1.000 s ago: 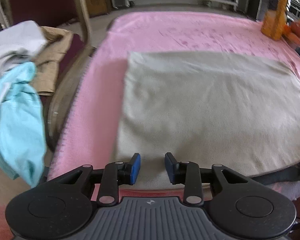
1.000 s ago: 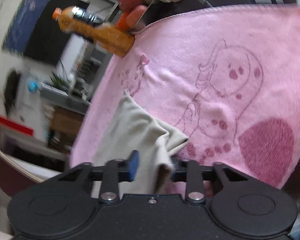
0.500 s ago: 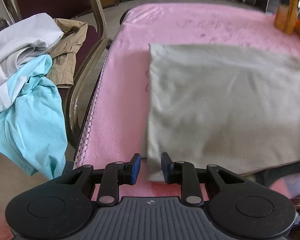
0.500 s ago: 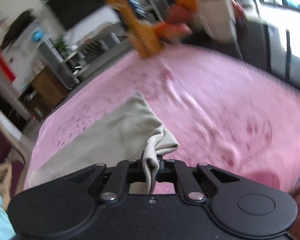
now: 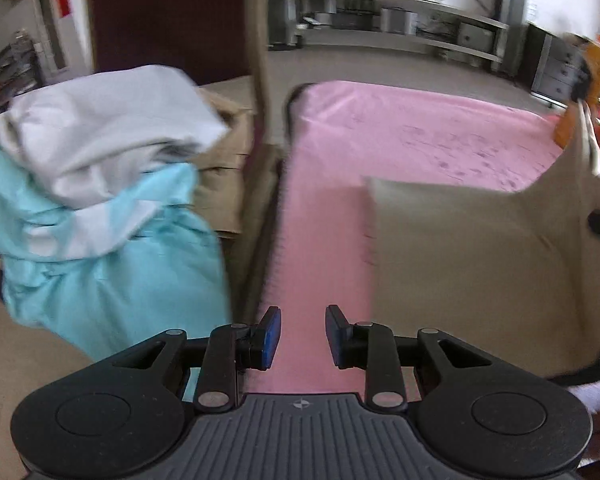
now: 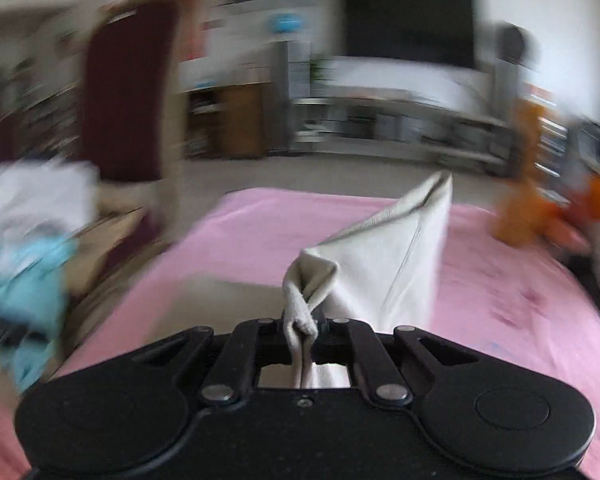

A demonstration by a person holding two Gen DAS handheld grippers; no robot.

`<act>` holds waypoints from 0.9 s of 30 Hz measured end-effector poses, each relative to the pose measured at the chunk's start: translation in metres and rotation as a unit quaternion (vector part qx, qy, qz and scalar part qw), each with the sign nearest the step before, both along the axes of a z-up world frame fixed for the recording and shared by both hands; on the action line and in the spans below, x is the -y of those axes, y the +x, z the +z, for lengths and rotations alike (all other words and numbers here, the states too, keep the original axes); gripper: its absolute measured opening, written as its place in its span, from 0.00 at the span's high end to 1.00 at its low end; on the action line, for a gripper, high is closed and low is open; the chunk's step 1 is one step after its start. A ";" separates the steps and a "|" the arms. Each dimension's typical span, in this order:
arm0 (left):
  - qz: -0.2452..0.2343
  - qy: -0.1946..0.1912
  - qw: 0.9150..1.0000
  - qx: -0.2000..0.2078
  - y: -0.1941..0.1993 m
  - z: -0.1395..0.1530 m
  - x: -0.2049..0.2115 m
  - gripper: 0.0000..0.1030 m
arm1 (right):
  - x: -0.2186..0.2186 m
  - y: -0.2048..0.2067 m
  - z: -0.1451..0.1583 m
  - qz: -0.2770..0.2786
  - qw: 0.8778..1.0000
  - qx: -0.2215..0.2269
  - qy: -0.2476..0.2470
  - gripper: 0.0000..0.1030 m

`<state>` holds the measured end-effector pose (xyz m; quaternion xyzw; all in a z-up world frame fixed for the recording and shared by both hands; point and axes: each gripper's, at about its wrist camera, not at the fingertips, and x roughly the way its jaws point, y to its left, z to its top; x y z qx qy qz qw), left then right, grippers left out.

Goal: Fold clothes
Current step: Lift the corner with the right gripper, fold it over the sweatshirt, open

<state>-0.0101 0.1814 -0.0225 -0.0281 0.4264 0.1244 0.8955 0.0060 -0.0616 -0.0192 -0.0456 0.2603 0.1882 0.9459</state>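
The right gripper (image 6: 302, 330) has its fingers squeezed tight on a bunched corner of the beige cloth (image 6: 384, 264), lifting it off the pink blanket (image 6: 240, 236) on the table; the cloth is soft, light and floppy, so a corner or edge is the best place to hold it. The left gripper (image 5: 303, 334) has its fingers a little apart with nothing between them, above the pink blanket beside the cloth's near edge. Only the left view clearly shows the pile of clothes (image 5: 100, 216) on the chair, while only the right view shows the pinch.

Black grippers (image 5: 302, 330); blue pads (image 5: 271, 336), seemingly.
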 end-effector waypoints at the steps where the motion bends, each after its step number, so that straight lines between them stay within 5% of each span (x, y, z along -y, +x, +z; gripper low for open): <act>1: 0.010 -0.009 1.000 0.001 -0.001 -0.001 -0.007 0.73 | -0.015 -0.001 -0.005 0.035 0.999 -0.002 -0.006 0.94; 6: 0.043 -0.060 0.997 0.004 -0.007 -0.006 -0.030 0.73 | -0.084 -0.006 -0.049 0.150 0.983 -0.040 -0.099 0.94; 8: 0.048 -0.064 0.997 0.004 -0.008 -0.006 -0.031 0.73 | -0.094 0.001 -0.068 0.151 0.979 -0.074 -0.117 0.94; 12: 0.053 -0.070 0.996 0.010 -0.008 -0.007 -0.032 0.73 | -0.086 0.012 -0.067 0.125 0.983 -0.110 -0.073 0.94; 17: 0.057 -0.082 0.995 0.018 -0.008 -0.007 -0.037 0.73 | -0.079 0.008 -0.040 0.108 0.991 -0.080 -0.007 0.94; 23: 0.064 -0.087 0.994 0.018 -0.010 -0.008 -0.041 0.73 | -0.101 -0.005 -0.034 0.145 0.987 -0.060 -0.029 0.94; 27: 0.066 -0.078 0.995 0.012 -0.010 -0.008 -0.040 0.73 | -0.107 -0.001 -0.049 0.168 0.980 -0.093 -0.055 0.93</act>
